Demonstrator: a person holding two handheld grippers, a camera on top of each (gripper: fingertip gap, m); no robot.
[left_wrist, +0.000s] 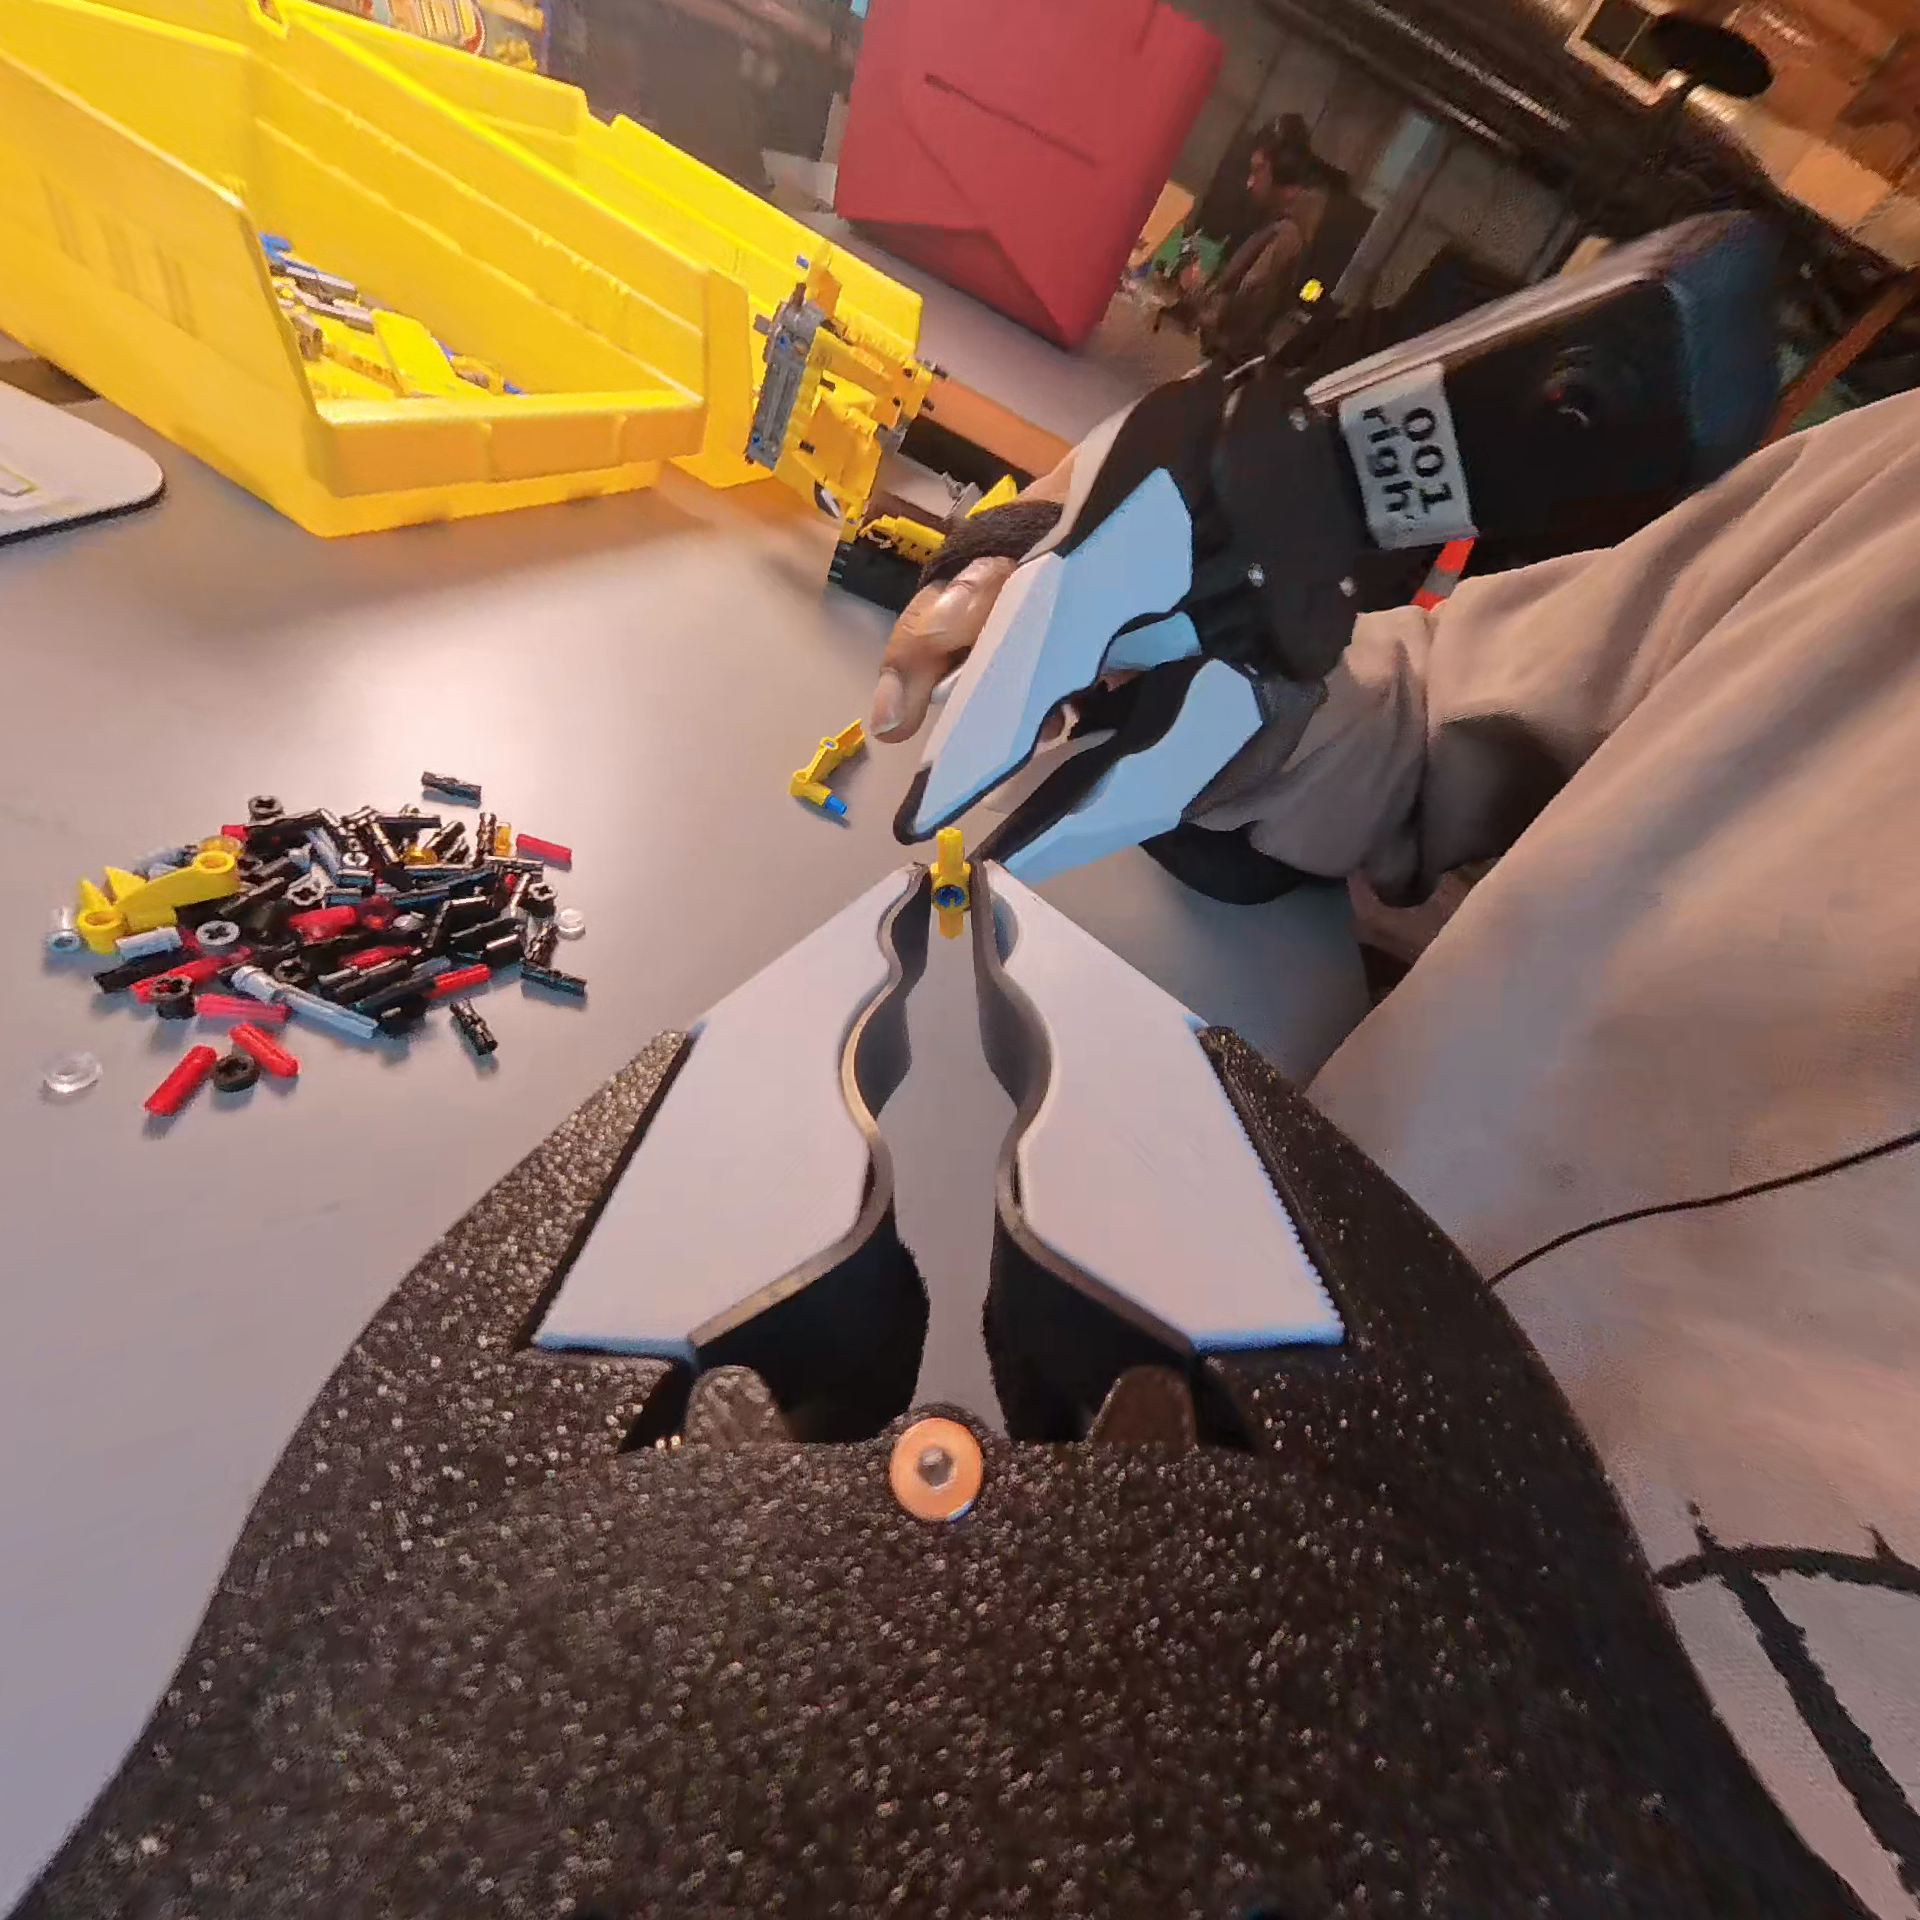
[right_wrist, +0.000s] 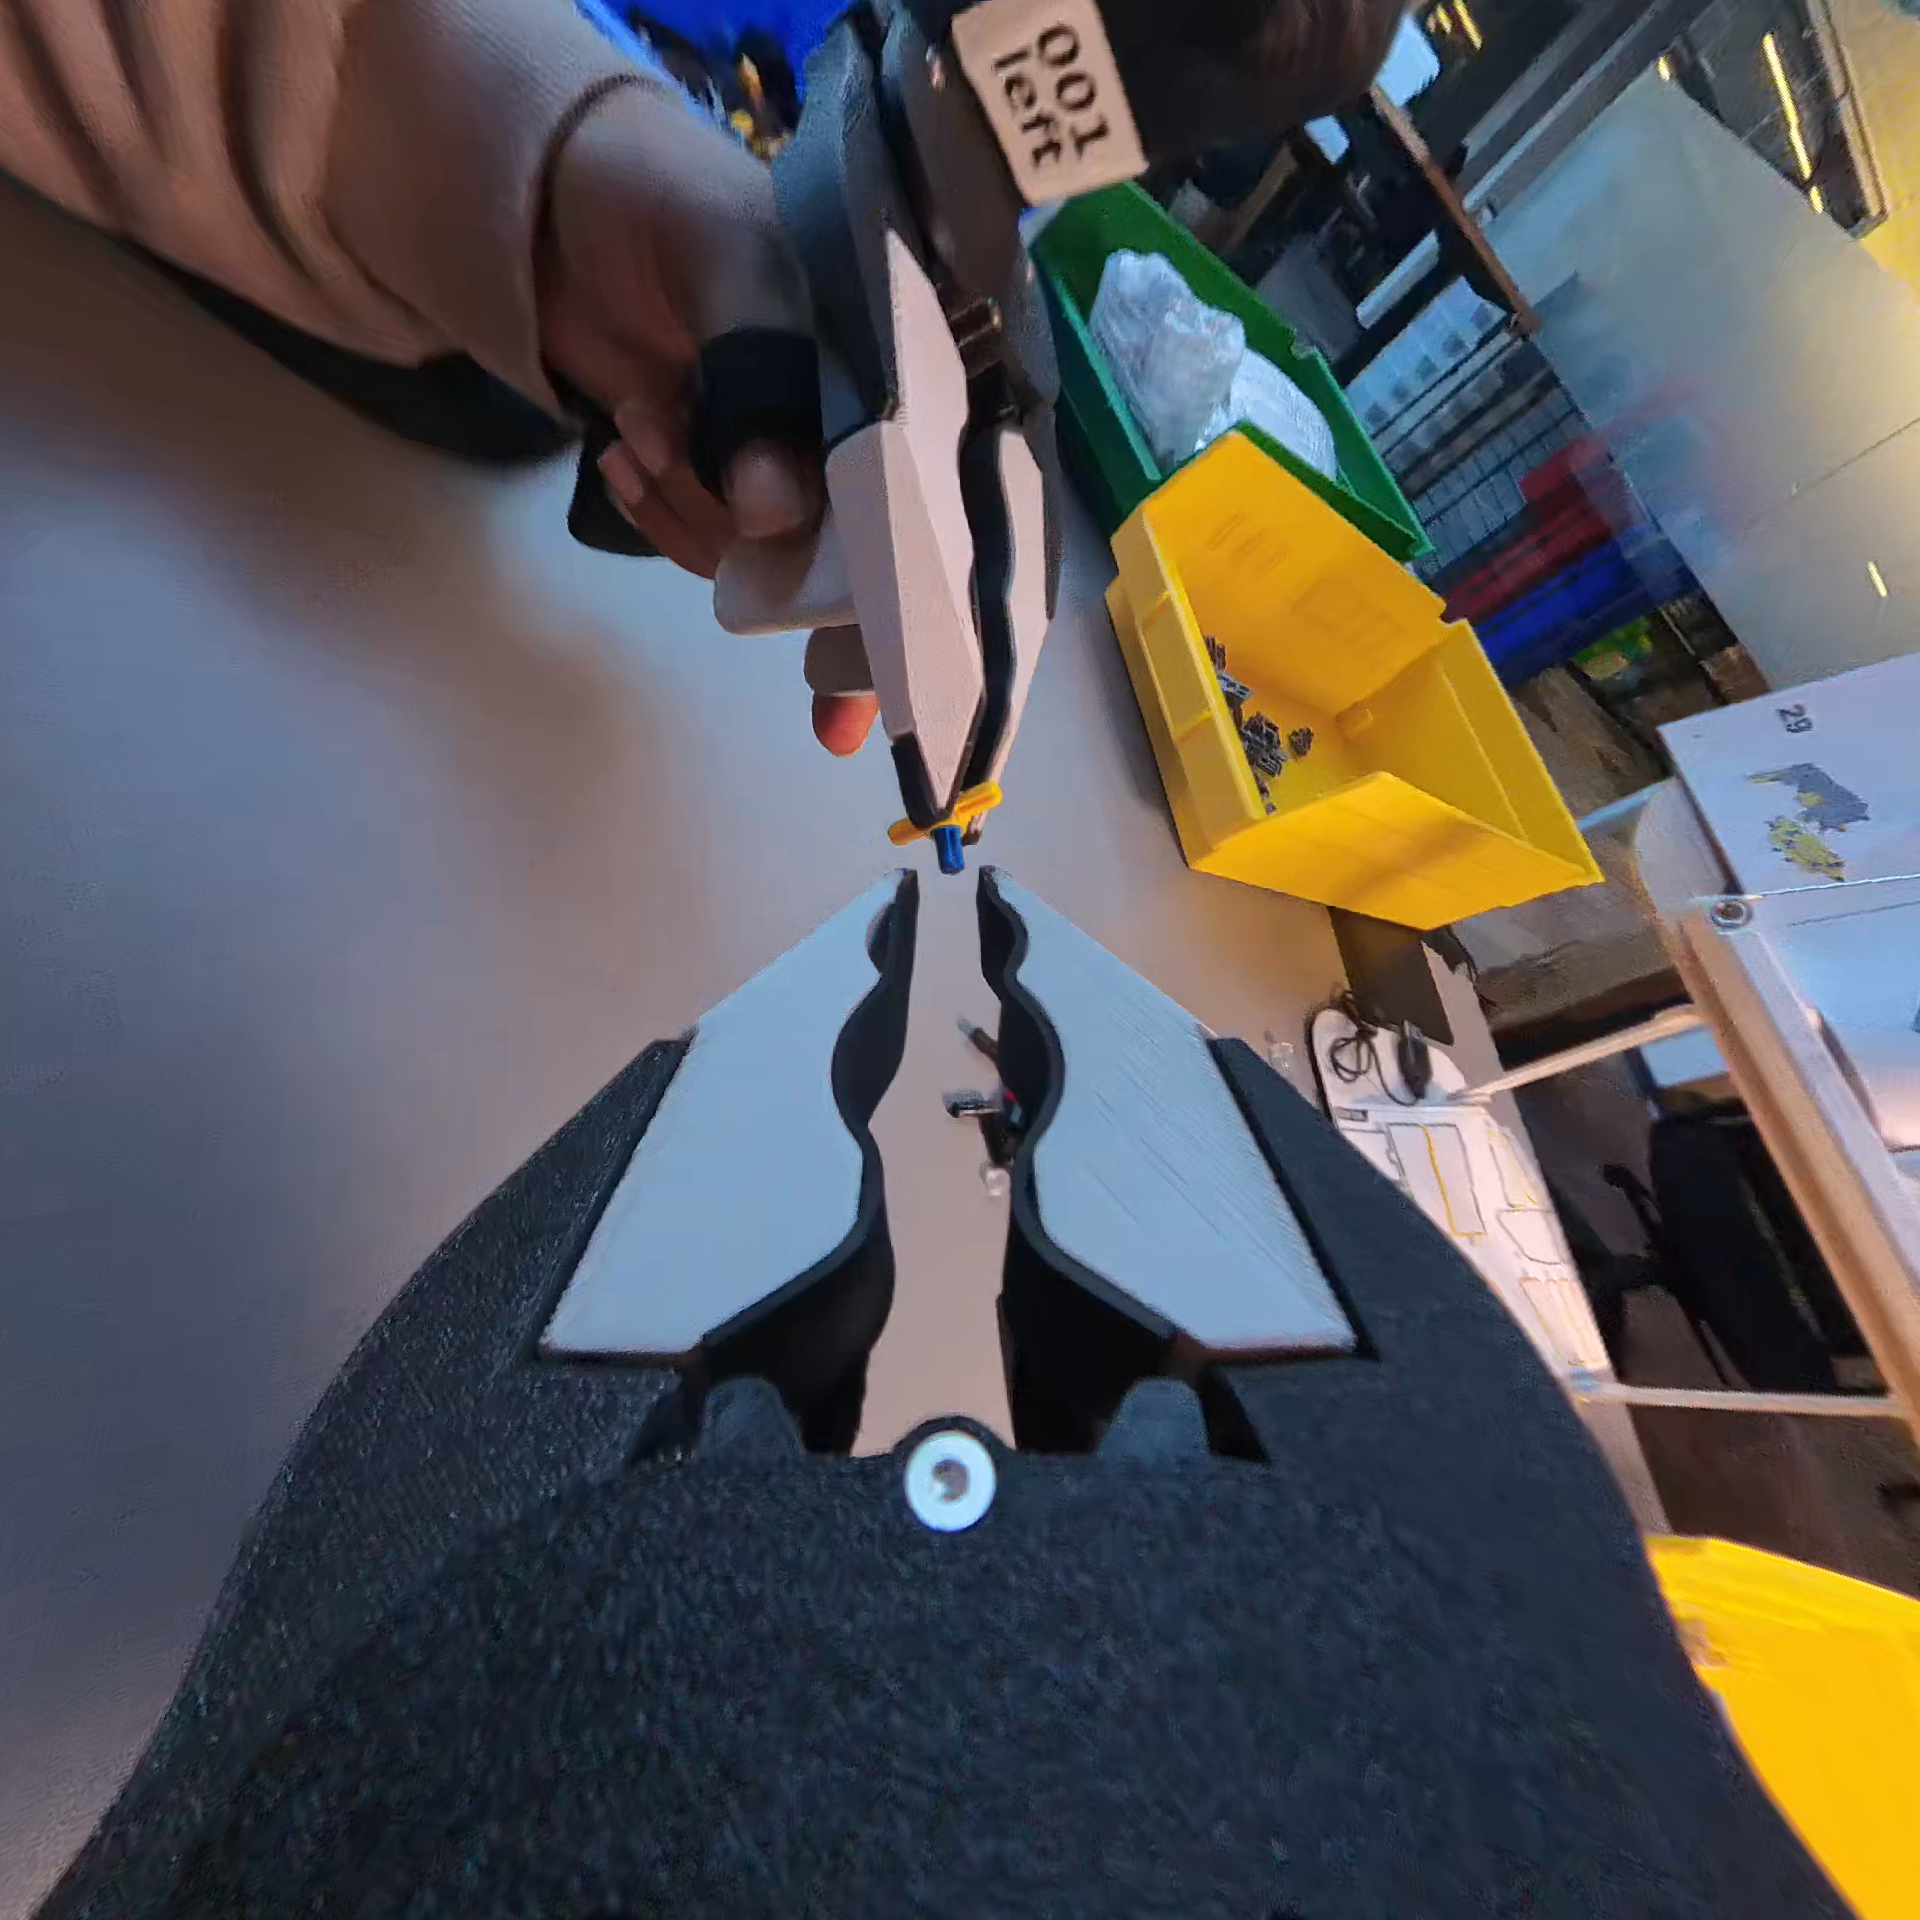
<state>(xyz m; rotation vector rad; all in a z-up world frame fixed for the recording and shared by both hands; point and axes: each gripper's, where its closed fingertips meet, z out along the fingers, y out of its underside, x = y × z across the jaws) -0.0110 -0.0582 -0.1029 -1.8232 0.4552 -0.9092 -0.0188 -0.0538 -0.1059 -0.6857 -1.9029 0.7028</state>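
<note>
Two grippers meet tip to tip at frame centre, above the grey table (left_wrist: 468, 623). Left gripper (left_wrist: 948, 883) is pinching a small yellow piece w/ blue pin (left_wrist: 948, 885) at its tips; from the right wrist view the same piece (right_wrist: 943, 821) sits crosswise in those tips, blue pin pointing at the right gripper (right_wrist: 948, 878). Right gripper is spread a little, nothing in it, tips just short of the pin. Pile of loose black/red/yellow parts (left_wrist: 312, 925) lies mid-left; another yellow piece (left_wrist: 826, 769) near centre; yellow bin (left_wrist: 343, 281) upper left w/ part-built yellow model (left_wrist: 831, 416) beside it. Yellow & green bins (right_wrist: 1340, 727) upper right in the right wrist view.
</note>
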